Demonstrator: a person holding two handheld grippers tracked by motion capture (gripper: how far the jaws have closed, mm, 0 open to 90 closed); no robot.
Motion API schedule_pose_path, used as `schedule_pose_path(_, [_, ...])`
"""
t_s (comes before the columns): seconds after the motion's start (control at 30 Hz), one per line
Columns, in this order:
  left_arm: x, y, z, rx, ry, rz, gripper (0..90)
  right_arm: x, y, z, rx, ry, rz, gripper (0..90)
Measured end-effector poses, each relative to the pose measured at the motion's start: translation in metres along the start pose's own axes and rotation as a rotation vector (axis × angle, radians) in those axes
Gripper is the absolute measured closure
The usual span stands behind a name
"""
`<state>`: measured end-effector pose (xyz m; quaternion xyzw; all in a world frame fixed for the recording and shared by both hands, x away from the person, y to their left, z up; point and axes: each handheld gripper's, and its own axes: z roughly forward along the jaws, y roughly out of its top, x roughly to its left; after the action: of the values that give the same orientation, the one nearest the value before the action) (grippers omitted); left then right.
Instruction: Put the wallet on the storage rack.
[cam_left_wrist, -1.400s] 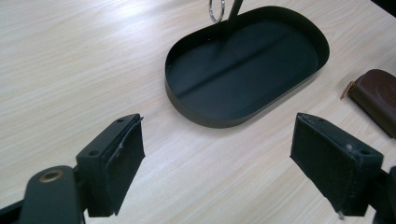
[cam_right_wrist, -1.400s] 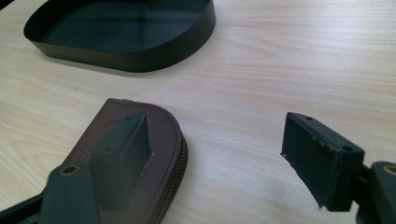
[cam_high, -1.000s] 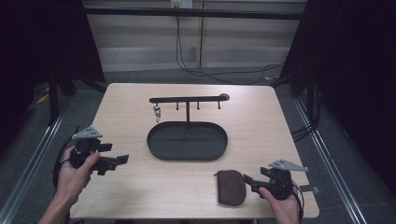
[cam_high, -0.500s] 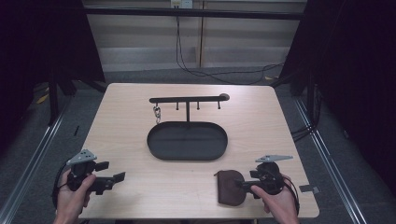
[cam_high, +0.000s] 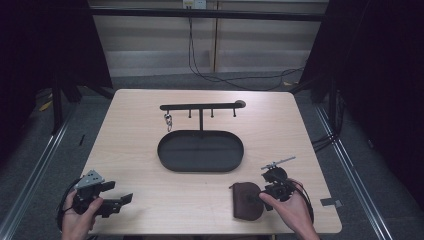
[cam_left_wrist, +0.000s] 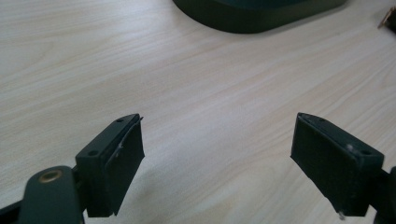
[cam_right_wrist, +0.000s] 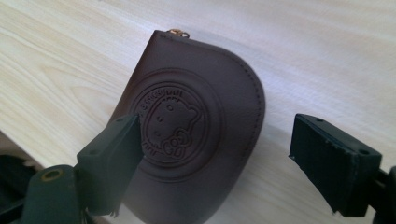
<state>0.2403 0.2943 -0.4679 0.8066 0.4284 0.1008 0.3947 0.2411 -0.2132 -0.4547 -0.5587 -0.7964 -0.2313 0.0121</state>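
Right now the brown leather pouch (cam_right_wrist: 191, 135) lies flat near the front edge of the table (cam_high: 150, 135), just in front of the right gripper (cam_right_wrist: 217, 158). Its jaws have just been opening and stand wide above the pouch without pressing on it. Well apart, at the table's front left corner, the left gripper (cam_left_wrist: 217, 161) has its jaws spread over bare wood, holding nothing.

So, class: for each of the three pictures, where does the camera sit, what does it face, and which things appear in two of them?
High view: above the near edge, facing the table; both hands, left gripper, right gripper.
Left gripper view: along open jaws, over bare wood toward the tray.
Right gripper view: along open jaws, down at the brown pouch.
Shared: the tray and the pouch also show in the high view.
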Motion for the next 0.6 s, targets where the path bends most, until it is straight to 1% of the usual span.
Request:
schedule_pose_path(0.03, [0.000, 0.000, 0.000, 0.000, -0.009, 0.004, 16.8, 0.000, 0.002, 0.001, 0.020, 0.006, 0.002, 16.7])
schedule_pose_path(0.07, [-0.001, 0.000, 0.000, -0.004, -0.010, 0.007, 16.8, 0.001, 0.003, 0.003, 0.029, 0.011, -0.003, 16.7])
schedule_pose_path(0.1, [-0.001, 0.001, 0.000, -0.008, -0.009, 0.014, 16.8, 0.002, 0.004, 0.004, 0.042, 0.012, 0.008, 16.7])
schedule_pose_path(0.13, [-0.002, 0.001, 0.000, -0.010, -0.015, 0.016, 16.9, 0.003, 0.007, 0.007, 0.065, 0.016, 0.009, 17.2])
schedule_pose_path(0.17, [-0.002, 0.001, 0.000, -0.013, -0.017, 0.020, 16.9, 0.003, 0.007, 0.007, 0.065, 0.016, 0.009, 17.2])
schedule_pose_path(0.23, [-0.003, 0.001, -0.001, -0.014, -0.027, 0.033, 16.8, 0.003, 0.009, 0.010, 0.092, 0.007, 0.022, 19.4])
schedule_pose_path(0.27, [-0.003, 0.001, -0.001, -0.018, -0.029, 0.036, 16.8, 0.003, 0.010, 0.012, 0.096, 0.006, 0.021, 20.3])
schedule_pose_path(0.3, [-0.003, 0.001, -0.001, -0.020, -0.031, 0.033, 16.9, 0.003, 0.011, 0.013, 0.111, 0.009, 0.031, 20.3])
schedule_pose_path(0.33, [-0.004, 0.001, -0.002, -0.020, -0.035, 0.033, 16.8, 0.001, 0.012, 0.015, 0.117, 0.024, 0.040, 20.2])
schedule_pose_path(0.43, [-0.003, 0.001, -0.001, -0.012, -0.046, 0.030, 16.8, 0.000, 0.013, 0.017, 0.127, 0.031, 0.046, 20.9])
schedule_pose_path(0.47, [-0.003, 0.001, 0.000, -0.008, -0.044, 0.030, 16.8, -0.001, 0.013, 0.018, 0.128, 0.036, 0.050, 20.9])
schedule_pose_path(0.5, [-0.003, 0.000, 0.000, -0.010, -0.044, 0.026, 16.8, -0.002, 0.013, 0.019, 0.136, 0.041, 0.062, 21.6])
schedule_pose_path(0.53, [-0.002, 0.001, -0.001, -0.010, -0.041, 0.028, 16.8, -0.003, 0.013, 0.020, 0.134, 0.055, 0.067, 22.5])
schedule_pose_path(0.6, [-0.002, 0.000, -0.001, -0.011, -0.046, 0.022, 16.8, -0.004, 0.013, 0.021, 0.143, 0.057, 0.074, 22.8])
